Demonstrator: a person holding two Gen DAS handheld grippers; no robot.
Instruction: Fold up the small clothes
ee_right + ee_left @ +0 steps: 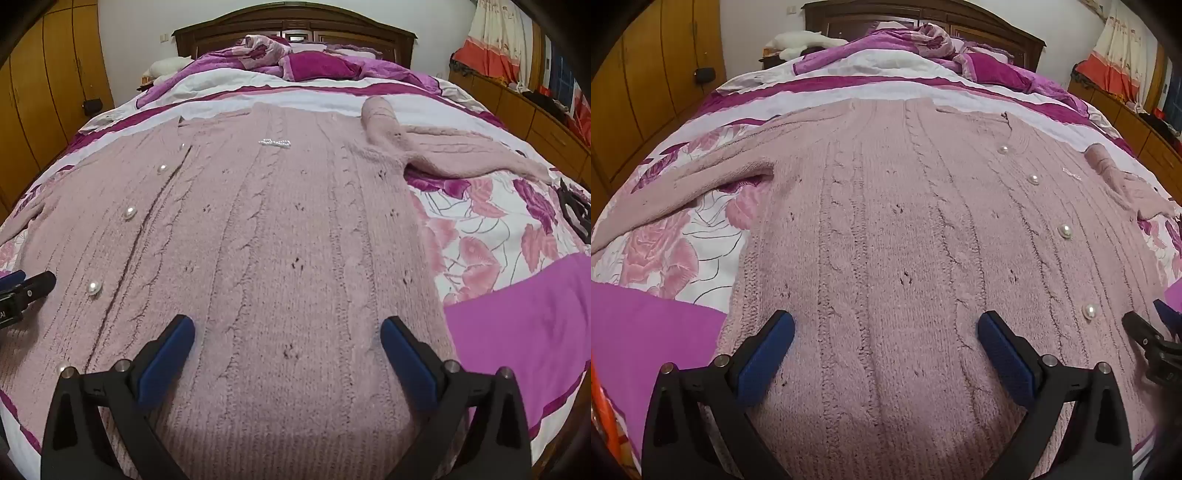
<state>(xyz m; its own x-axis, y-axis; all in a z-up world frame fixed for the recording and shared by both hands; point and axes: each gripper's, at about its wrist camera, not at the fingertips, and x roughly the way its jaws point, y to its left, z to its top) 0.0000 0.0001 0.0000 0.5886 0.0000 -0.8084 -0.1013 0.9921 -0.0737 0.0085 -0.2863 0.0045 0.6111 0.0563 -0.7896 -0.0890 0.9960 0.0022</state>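
Note:
A pink knitted cardigan (pixel 886 229) with pearl buttons (pixel 1065 231) lies flat, front up, on the bed; it also fills the right wrist view (pixel 258 240). Its left sleeve (pixel 683 188) spreads out to the left. Its right sleeve (pixel 443 151) lies out to the right, its cuff bent back by the shoulder. My left gripper (pixel 885 328) is open and empty, just above the hem on the left half. My right gripper (pixel 288 334) is open and empty above the hem on the right half. Each gripper's tip shows at the edge of the other's view.
The bed has a floral pink and white cover (pixel 480 229) with a purple band (pixel 524 321) at the near edge. A crumpled purple quilt (pixel 314 62) lies by the dark wooden headboard (pixel 295 22). Wooden wardrobes (pixel 646 81) stand left, low cabinets (pixel 535 122) right.

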